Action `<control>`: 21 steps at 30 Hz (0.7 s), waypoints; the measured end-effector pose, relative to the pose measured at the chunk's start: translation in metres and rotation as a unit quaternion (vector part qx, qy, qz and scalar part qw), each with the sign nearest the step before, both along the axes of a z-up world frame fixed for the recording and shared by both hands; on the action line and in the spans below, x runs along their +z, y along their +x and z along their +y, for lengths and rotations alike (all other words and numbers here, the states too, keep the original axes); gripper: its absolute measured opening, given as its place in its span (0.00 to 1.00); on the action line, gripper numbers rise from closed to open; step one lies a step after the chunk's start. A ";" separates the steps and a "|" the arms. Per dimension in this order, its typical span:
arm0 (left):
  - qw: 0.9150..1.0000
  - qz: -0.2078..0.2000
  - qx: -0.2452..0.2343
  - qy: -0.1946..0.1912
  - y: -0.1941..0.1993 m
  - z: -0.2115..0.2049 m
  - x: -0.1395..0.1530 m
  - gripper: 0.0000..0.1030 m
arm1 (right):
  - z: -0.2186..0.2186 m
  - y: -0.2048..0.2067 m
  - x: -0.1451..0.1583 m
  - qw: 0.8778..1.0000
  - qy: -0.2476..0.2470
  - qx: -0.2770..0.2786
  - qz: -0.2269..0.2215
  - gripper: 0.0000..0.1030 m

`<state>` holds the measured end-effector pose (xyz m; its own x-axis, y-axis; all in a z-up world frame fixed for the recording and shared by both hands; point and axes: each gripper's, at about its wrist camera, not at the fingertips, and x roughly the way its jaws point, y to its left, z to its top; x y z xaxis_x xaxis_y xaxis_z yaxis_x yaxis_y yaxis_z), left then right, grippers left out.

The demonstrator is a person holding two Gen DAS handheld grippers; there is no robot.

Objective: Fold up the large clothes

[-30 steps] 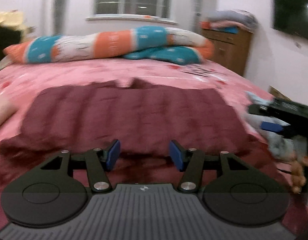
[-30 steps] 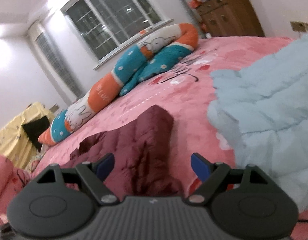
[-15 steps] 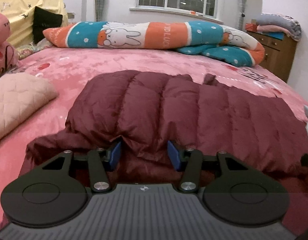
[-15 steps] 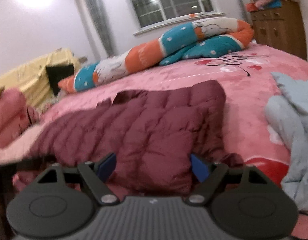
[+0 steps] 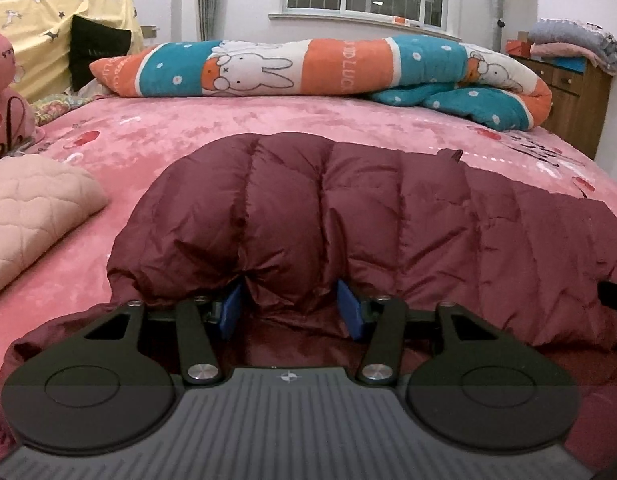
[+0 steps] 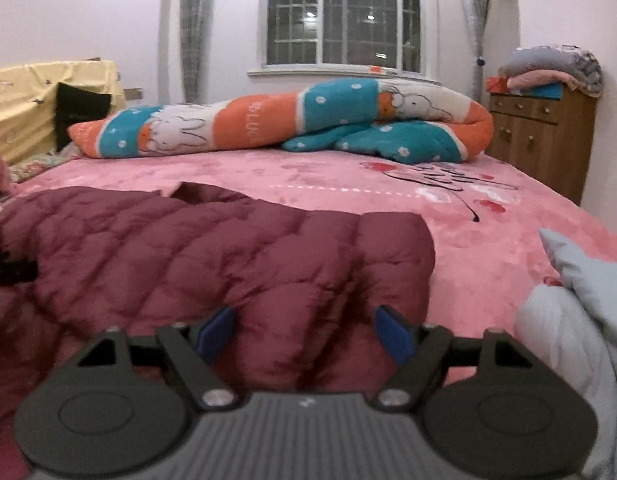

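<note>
A maroon quilted puffer jacket [image 5: 348, 208] lies spread flat on the pink bed [image 5: 228, 128]. My left gripper [image 5: 290, 310] is at the jacket's near left edge. Its jaws stand apart, and the puffy hem bulges between the blue pads [image 5: 230, 308]. In the right wrist view the same jacket [image 6: 228, 248] fills the left and middle. My right gripper [image 6: 304, 332] is at its near right corner, jaws wide, with the padded edge lying between the pads [image 6: 392, 334]. I see neither pair of pads squeezing the fabric.
A pink quilted cushion [image 5: 32, 204] lies left of the jacket. A pale blue garment [image 6: 580, 320] is heaped at the right. A long rabbit-print bolster [image 5: 308, 68] runs along the bed's far side. A wooden dresser [image 6: 544, 140] stands at the far right.
Both grippers have moved in to the jacket's near edge, and its hem now lies between each pair of pads. The right view has rolled level and swung left off the pale blue garment.
</note>
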<state>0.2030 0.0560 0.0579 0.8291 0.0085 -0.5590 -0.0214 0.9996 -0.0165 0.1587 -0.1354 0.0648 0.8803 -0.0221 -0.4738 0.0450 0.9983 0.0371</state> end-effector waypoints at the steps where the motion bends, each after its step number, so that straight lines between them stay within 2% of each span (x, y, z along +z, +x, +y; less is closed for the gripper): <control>1: 1.000 0.000 0.001 -0.003 -0.002 0.000 0.001 0.61 | -0.002 0.003 -0.002 1.000 0.003 0.002 0.008 0.77; 5: 1.000 0.005 0.005 -0.018 -0.005 0.009 0.012 0.60 | -0.005 0.003 -0.006 1.000 0.012 0.004 0.013 0.77; 8: 1.000 -0.003 0.004 -0.028 -0.023 0.015 0.025 0.62 | -0.011 0.000 0.001 0.999 0.032 0.009 0.009 0.77; 12: 1.000 -0.013 -0.008 -0.026 -0.059 0.019 0.045 0.66 | -0.023 -0.010 0.014 0.997 0.072 0.009 0.005 0.78; 15: 0.999 -0.023 -0.012 -0.024 -0.094 0.025 0.059 0.68 | -0.028 -0.027 0.026 0.996 0.088 0.008 -0.003 0.82; 17: 0.999 -0.029 -0.007 -0.025 -0.120 0.033 0.067 0.68 | -0.032 -0.041 0.032 0.995 0.094 0.014 -0.006 0.86; 21: 0.999 -0.029 0.011 -0.025 -0.168 0.049 0.075 0.70 | -0.041 -0.068 0.039 0.994 0.112 0.006 0.000 0.87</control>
